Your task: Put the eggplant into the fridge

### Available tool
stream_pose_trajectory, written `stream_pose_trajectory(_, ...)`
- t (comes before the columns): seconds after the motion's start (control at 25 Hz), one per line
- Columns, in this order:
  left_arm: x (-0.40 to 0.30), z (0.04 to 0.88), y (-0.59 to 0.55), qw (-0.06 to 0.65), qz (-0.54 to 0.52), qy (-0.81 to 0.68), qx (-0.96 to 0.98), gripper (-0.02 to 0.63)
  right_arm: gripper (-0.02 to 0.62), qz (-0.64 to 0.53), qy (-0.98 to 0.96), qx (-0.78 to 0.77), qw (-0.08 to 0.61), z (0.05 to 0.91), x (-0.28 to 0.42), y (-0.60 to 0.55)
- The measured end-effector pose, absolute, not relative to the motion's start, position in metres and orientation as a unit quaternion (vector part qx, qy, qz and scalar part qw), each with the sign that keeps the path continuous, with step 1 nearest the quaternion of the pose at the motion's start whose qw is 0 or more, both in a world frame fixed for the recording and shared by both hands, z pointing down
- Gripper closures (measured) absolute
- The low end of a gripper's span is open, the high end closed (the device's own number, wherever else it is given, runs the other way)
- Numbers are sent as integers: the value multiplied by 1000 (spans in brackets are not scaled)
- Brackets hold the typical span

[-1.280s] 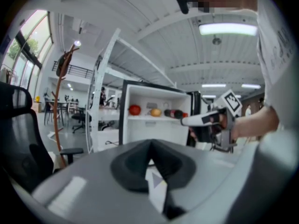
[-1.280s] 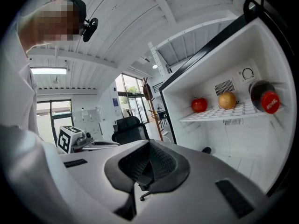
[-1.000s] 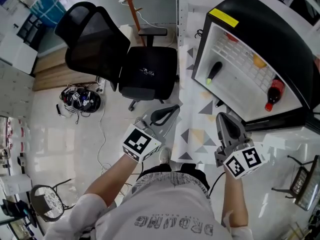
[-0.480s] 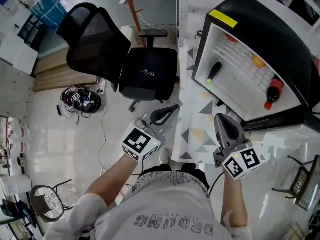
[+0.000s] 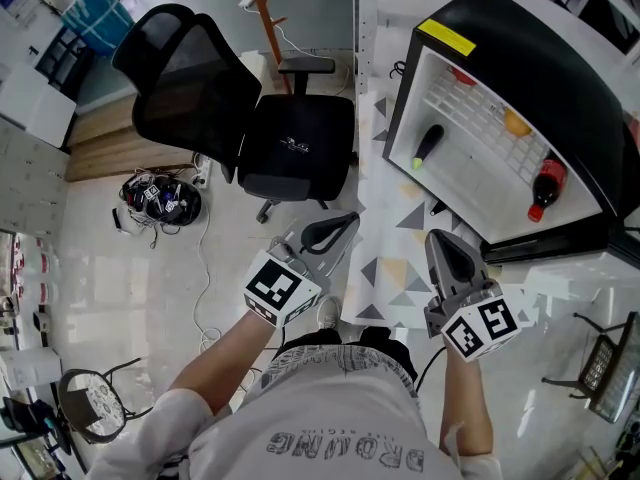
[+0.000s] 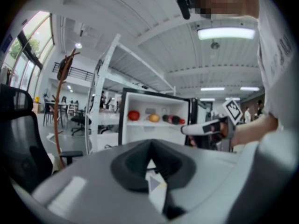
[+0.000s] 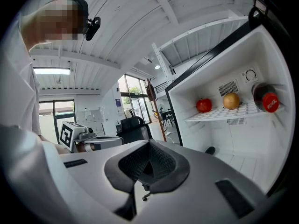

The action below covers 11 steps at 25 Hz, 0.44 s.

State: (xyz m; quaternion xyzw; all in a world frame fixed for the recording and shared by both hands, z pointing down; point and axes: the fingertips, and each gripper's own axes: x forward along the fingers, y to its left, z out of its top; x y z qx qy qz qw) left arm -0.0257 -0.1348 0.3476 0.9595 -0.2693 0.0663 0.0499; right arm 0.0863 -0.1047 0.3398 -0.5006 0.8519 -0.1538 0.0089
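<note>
The eggplant (image 5: 428,146), dark with a green tip, lies on the white floor of the open black fridge (image 5: 545,63); in the right gripper view only its dark end (image 7: 210,150) shows. My left gripper (image 5: 350,217) is shut and empty, held left of the fridge opening. My right gripper (image 5: 436,236) is also shut and empty, just in front of the fridge's lower edge. Seen from the left gripper (image 6: 150,144), the fridge (image 6: 122,120) stands ahead, and my jaws hide the eggplant. The right gripper (image 7: 149,146) looks past the open fridge (image 7: 224,139).
On the fridge's wire shelf sit a red tomato (image 7: 203,105), an orange (image 7: 231,101) and a cola bottle (image 7: 266,98). A black office chair (image 5: 250,118) stands left of the fridge. A patterned mat (image 5: 395,268) lies under me, and a cable bundle (image 5: 160,200) is at far left.
My right gripper has drifted slightly left in the head view. The left gripper and the eggplant have not moved.
</note>
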Motion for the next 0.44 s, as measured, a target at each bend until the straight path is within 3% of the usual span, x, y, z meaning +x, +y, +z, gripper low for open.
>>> stream_pose_trajectory(0.44, -16, 348, -135, 52, 66, -262, 961, 600, 592, -152, 854, -497, 8, 339, 88, -110)
